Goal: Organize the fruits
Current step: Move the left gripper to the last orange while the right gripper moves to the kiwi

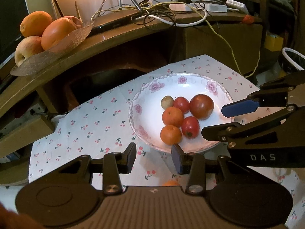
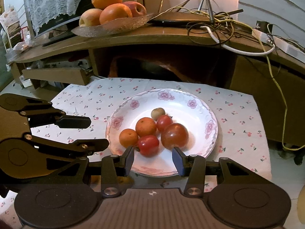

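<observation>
Fruit sits heaped in a floral plate [image 2: 190, 103] on a cherry-print cloth [image 2: 238, 118]: two small oranges [image 2: 145, 126], two red tomatoes [image 2: 148, 145], one big dark tomato [image 2: 174, 136] and a small brownish fruit [image 2: 157, 113] at the far side, all touching or nearly so. Both tongs gape with nothing between their fingers. The right tongs [image 2: 152, 159] hover over the plate's near rim, fingertips just beside the nearest tomatoes; the left tongs [image 1: 154, 157] hang over the cloth at the plate's near-left edge. The right tool [image 1: 266, 118], seen from the left wrist camera, bears the letters "DAS". Another orange [image 1: 171, 183] peeks out below the left tongs. On the far shelf [image 2: 133, 38] a glass dish [image 2: 114, 25] carries big oranges and apples beside tangled cables [image 2: 219, 24].
</observation>
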